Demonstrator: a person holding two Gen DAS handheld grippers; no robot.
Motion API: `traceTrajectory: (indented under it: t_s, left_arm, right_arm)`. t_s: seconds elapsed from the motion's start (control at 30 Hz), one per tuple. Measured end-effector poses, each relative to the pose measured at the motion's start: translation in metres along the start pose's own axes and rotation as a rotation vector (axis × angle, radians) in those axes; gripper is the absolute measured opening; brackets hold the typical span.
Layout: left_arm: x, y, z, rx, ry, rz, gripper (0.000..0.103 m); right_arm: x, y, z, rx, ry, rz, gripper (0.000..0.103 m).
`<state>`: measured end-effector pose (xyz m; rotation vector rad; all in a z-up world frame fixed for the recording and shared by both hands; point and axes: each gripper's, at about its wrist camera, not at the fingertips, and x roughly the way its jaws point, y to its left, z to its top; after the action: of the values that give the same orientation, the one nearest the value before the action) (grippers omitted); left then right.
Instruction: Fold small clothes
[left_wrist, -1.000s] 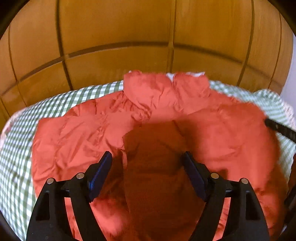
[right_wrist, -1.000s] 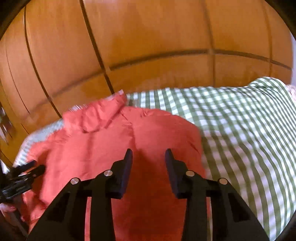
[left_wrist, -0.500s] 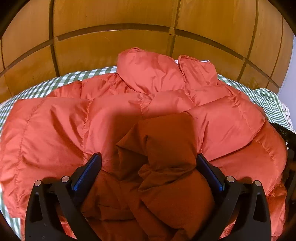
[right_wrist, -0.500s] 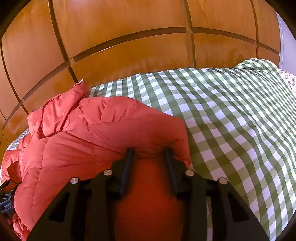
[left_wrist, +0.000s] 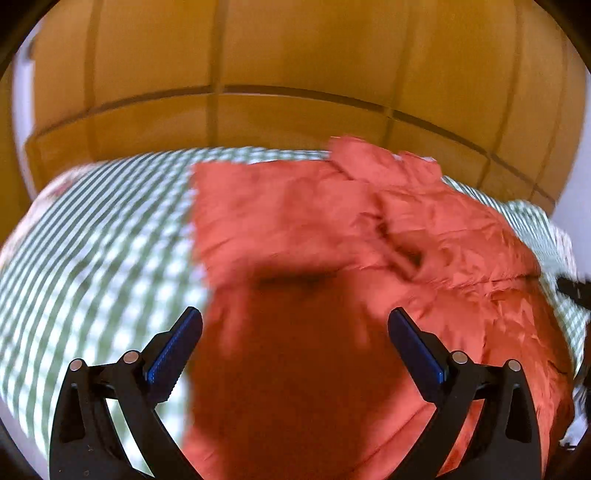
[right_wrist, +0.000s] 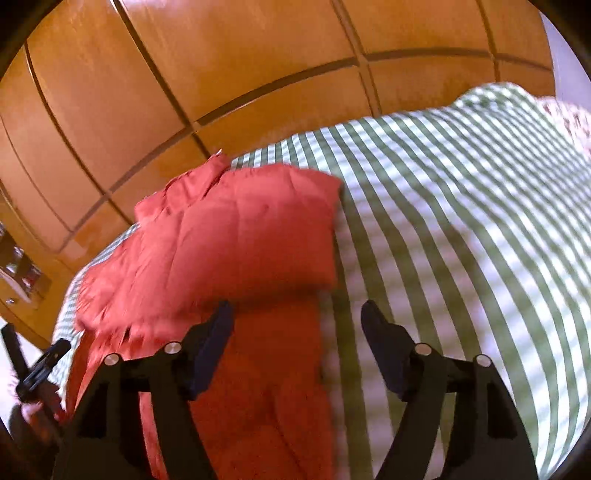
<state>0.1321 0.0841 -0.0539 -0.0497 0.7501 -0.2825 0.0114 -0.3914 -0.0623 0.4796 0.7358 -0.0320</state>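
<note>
Left wrist view: the left gripper (left_wrist: 295, 328) stands with its fingers (left_wrist: 173, 350) spread wide and nothing pinched between them. The red padded jacket (left_wrist: 332, 229) lies on the bed (left_wrist: 92, 240), which is covered in green-and-white check; the jacket's near part is in shadow under the gripper and its collar end lies toward the wooden wall panels (left_wrist: 295, 74). The picture is smeared, so whether the fingers brush the cloth cannot be told. The right gripper's tip (left_wrist: 574, 288) shows at the far right edge.

Right wrist view: the right gripper (right_wrist: 295, 321) has just been opening, and its fingers (right_wrist: 210, 350) now stand apart with the jacket's edge (right_wrist: 273, 369) lying below the gap, not pressed by either pad. A folded-over panel (right_wrist: 240, 229) sits on top of the jacket, well away from the bare check cover to the right.

The step in hand looks like letting go after a fold. To do it well, lift both grippers straight off so no pad drags the slippery shell, then check that the side edges lie even before pinching low at the hem for the next fold.
</note>
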Motion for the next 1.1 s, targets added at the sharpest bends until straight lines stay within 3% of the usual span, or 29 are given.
traceTrajectory:
  t_s: [0.17, 0.23, 0.3, 0.33, 0.43, 0.53, 0.67, 0.73, 0.83, 1.0, 1.03, 1.1]
  left_arm:
    - [-0.027, 0.040, -0.028, -0.066, 0.021, -0.013, 0.099]
    - [-0.031, 0.048, -0.040, -0.093, 0.058, -0.071, 0.088]
    - [-0.031, 0.054, -0.052, -0.132, 0.106, -0.153, 0.069]
    - [-0.031, 0.056, -0.057, -0.152, 0.125, -0.180, 0.068]
    - [-0.030, 0.063, -0.071, -0.221, 0.182, -0.252, 0.068]
    - [-0.033, 0.063, -0.081, -0.217, 0.202, -0.269, 0.068]
    - [-0.039, 0.056, -0.088, -0.175, 0.228, -0.315, 0.089]
    - [-0.044, 0.050, -0.097, -0.147, 0.258, -0.334, 0.092]
    - [-0.045, 0.041, -0.102, -0.119, 0.285, -0.373, 0.092]
    - [-0.048, 0.029, -0.110, -0.151, 0.334, -0.512, 0.091]
    - [-0.046, 0.030, -0.110, -0.166, 0.336, -0.525, 0.088]
    - [-0.043, 0.036, -0.111, -0.218, 0.345, -0.534, 0.069]
  right_arm:
    - [-0.027, -0.022, -0.047, 0.058, 0.044, 0.079, 0.067]
    - [-0.032, -0.029, -0.066, 0.102, 0.055, 0.127, 0.067]
    - [-0.036, -0.033, -0.082, 0.139, 0.053, 0.179, 0.065]
    - [-0.039, -0.034, -0.090, 0.156, 0.045, 0.216, 0.065]
    - [-0.042, -0.032, -0.108, 0.176, 0.036, 0.276, 0.065]
    - [-0.043, -0.028, -0.118, 0.177, 0.031, 0.284, 0.065]
    - [-0.046, -0.017, -0.125, 0.137, 0.057, 0.309, 0.065]
    - [-0.043, -0.009, -0.130, 0.123, 0.083, 0.333, 0.066]
    - [-0.040, -0.010, -0.136, 0.150, 0.094, 0.366, 0.066]
    - [-0.042, -0.017, -0.143, 0.211, 0.130, 0.458, 0.066]
    - [-0.041, -0.020, -0.147, 0.235, 0.137, 0.487, 0.066]
    - [-0.038, -0.028, -0.149, 0.280, 0.149, 0.523, 0.064]
